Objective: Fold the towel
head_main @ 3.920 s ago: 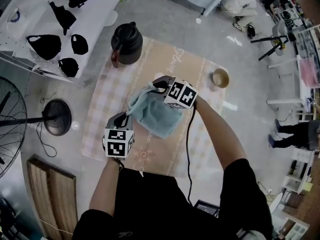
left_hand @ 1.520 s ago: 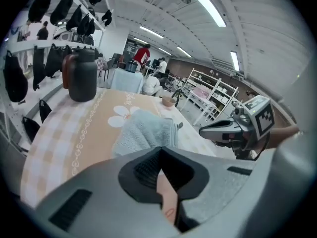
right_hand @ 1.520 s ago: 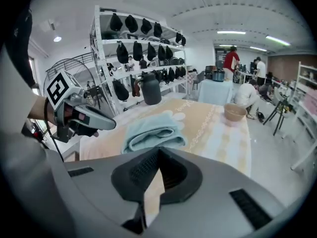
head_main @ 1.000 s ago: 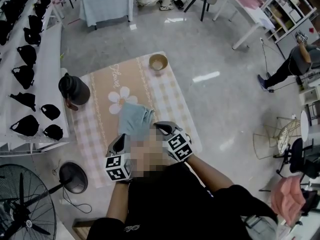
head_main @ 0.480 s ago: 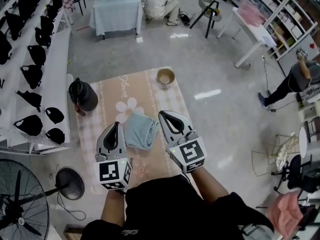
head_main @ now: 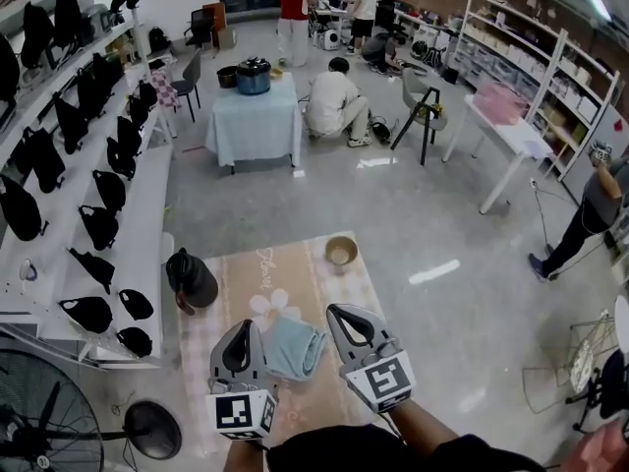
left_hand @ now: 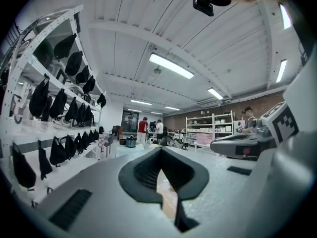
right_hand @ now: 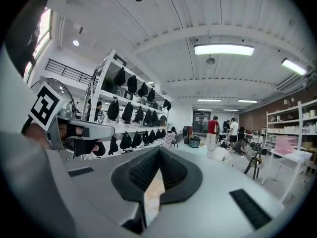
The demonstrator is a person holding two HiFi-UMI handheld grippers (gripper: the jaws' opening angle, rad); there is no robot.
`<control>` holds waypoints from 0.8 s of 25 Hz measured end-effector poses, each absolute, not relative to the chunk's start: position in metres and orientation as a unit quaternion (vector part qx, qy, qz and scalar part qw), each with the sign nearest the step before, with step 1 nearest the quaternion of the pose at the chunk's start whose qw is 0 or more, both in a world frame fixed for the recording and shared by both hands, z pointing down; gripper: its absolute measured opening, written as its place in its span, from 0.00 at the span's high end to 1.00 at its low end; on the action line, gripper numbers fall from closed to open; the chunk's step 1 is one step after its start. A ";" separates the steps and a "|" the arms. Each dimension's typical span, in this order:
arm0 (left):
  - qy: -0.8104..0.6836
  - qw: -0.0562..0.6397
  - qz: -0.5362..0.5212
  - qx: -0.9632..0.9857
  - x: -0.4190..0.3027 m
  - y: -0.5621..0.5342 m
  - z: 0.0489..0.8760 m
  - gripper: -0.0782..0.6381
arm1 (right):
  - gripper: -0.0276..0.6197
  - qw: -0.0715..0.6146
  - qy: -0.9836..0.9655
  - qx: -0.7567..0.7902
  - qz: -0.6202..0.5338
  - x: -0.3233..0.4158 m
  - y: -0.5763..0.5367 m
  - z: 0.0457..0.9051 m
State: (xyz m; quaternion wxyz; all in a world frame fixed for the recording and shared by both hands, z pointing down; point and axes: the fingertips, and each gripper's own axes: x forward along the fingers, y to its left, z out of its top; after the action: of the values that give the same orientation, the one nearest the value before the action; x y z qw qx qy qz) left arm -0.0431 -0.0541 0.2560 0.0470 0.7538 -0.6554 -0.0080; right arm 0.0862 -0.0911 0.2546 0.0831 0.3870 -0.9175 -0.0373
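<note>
The light blue towel (head_main: 293,346) lies folded in a small bundle on the beige checked mat (head_main: 257,281), low in the head view. My left gripper (head_main: 243,326) is raised to the towel's left and my right gripper (head_main: 340,312) to its right, both well above it. Each is shut with nothing between the pads. The left gripper view shows the left gripper (left_hand: 161,150) pointing level across the room, with the right gripper (left_hand: 238,145) beside it. Likewise the right gripper (right_hand: 158,150) looks out level, with the left gripper (right_hand: 81,131) at its side. Neither gripper view shows the towel.
A black jug (head_main: 192,278) stands on the mat's left edge and a small bowl (head_main: 341,252) at its far end. A white rack of black bags (head_main: 93,226) runs along the left, with a fan (head_main: 44,411) below it. Behind stand a cloth-covered table (head_main: 254,121), people and shelves.
Both grippers have risen from beside the towel and levelled out. The head view has tilted up from the mat to take in the room. The towel stays on the mat.
</note>
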 end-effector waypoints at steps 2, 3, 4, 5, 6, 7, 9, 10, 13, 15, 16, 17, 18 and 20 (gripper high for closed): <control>-0.660 0.042 -0.007 0.750 -0.043 -0.056 0.255 0.88 | 0.95 0.087 -0.917 0.388 -0.037 0.090 -0.093 0.257; -0.662 0.038 -0.007 0.749 -0.042 -0.056 0.254 0.88 | 0.95 0.087 -0.917 0.388 -0.041 0.091 -0.094 0.257; -0.662 0.035 -0.007 0.748 -0.041 -0.057 0.253 0.88 | 0.95 0.084 -0.917 0.387 -0.045 0.093 -0.094 0.256; -0.662 0.034 -0.006 0.749 -0.040 -0.057 0.253 0.89 | 0.95 0.081 -0.918 0.386 -0.047 0.094 -0.095 0.253; -0.661 0.033 -0.005 0.749 -0.037 -0.057 0.252 0.89 | 0.95 0.078 -0.918 0.385 -0.048 0.094 -0.096 0.251; -0.660 0.033 -0.005 0.750 -0.035 -0.058 0.251 0.88 | 0.95 0.075 -0.919 0.384 -0.049 0.095 -0.096 0.249; -0.658 0.029 -0.002 0.753 -0.030 -0.057 0.250 0.89 | 0.95 0.071 -0.920 0.383 -0.049 0.097 -0.097 0.247; -0.656 0.027 0.000 0.754 -0.027 -0.057 0.250 0.88 | 0.95 0.070 -0.920 0.384 -0.047 0.098 -0.096 0.247; -0.653 0.023 0.004 0.757 -0.022 -0.057 0.251 0.89 | 0.95 0.064 -0.921 0.382 -0.046 0.098 -0.095 0.247; -0.652 0.025 0.004 0.758 -0.021 -0.057 0.252 0.88 | 0.95 0.068 -0.920 0.383 -0.043 0.100 -0.095 0.249; -0.652 0.026 0.004 0.757 -0.021 -0.057 0.253 0.88 | 0.95 0.070 -0.920 0.384 -0.041 0.102 -0.095 0.249; -0.653 0.027 0.005 0.757 -0.021 -0.057 0.253 0.88 | 0.95 0.071 -0.919 0.385 -0.040 0.103 -0.094 0.249; -0.654 0.028 0.005 0.756 -0.021 -0.057 0.253 0.88 | 0.95 0.070 -0.919 0.386 -0.041 0.104 -0.094 0.249; -0.654 0.029 0.005 0.756 -0.021 -0.056 0.254 0.89 | 0.95 0.067 -0.918 0.388 -0.044 0.106 -0.094 0.246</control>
State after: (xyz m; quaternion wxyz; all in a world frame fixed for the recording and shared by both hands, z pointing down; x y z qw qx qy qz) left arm -0.0205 -0.0564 0.2536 0.0289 0.7559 -0.6540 0.0050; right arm 0.1059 -0.0940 0.2464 0.0670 0.3877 -0.9183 -0.0443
